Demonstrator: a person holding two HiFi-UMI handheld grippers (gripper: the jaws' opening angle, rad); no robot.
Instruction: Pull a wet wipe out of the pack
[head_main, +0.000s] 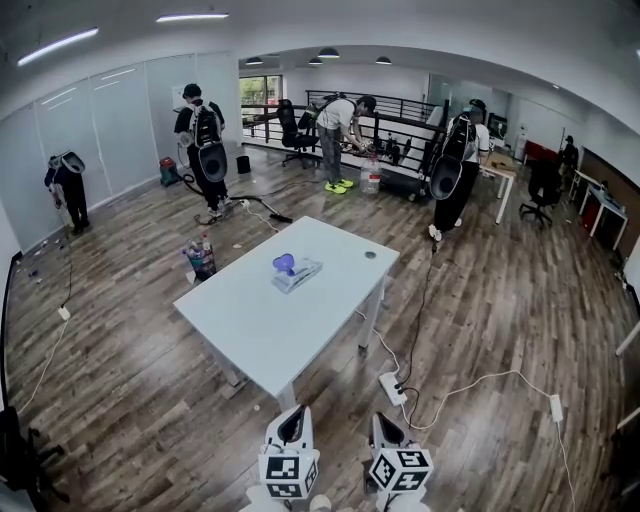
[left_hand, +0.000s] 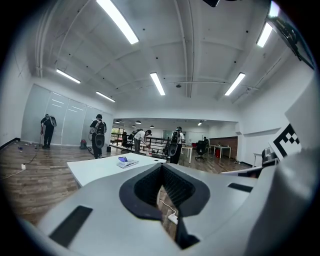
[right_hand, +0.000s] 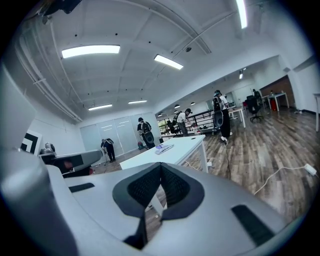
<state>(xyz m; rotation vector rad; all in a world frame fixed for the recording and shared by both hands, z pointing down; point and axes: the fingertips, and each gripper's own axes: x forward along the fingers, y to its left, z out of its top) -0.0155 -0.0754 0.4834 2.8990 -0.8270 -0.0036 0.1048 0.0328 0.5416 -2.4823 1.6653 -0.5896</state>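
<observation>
The wet wipe pack (head_main: 296, 271) lies flat near the middle of the white table (head_main: 250, 325), with a purple piece on top of it. Both grippers are held well short of the table's near corner, side by side at the bottom of the head view. My left gripper (head_main: 291, 425) and my right gripper (head_main: 388, 430) each have their jaws together with nothing between them. In the left gripper view the pack (left_hand: 127, 161) sits far beyond the shut tips (left_hand: 161, 167). The right gripper view also shows the pack (right_hand: 164, 147) far past its shut tips (right_hand: 161, 166).
A small dark round thing (head_main: 370, 255) lies on the table's far right part. A power strip (head_main: 392, 388) and cables trail over the wood floor right of the table. Bottles (head_main: 201, 260) stand on the floor at its left. Several people stand further back.
</observation>
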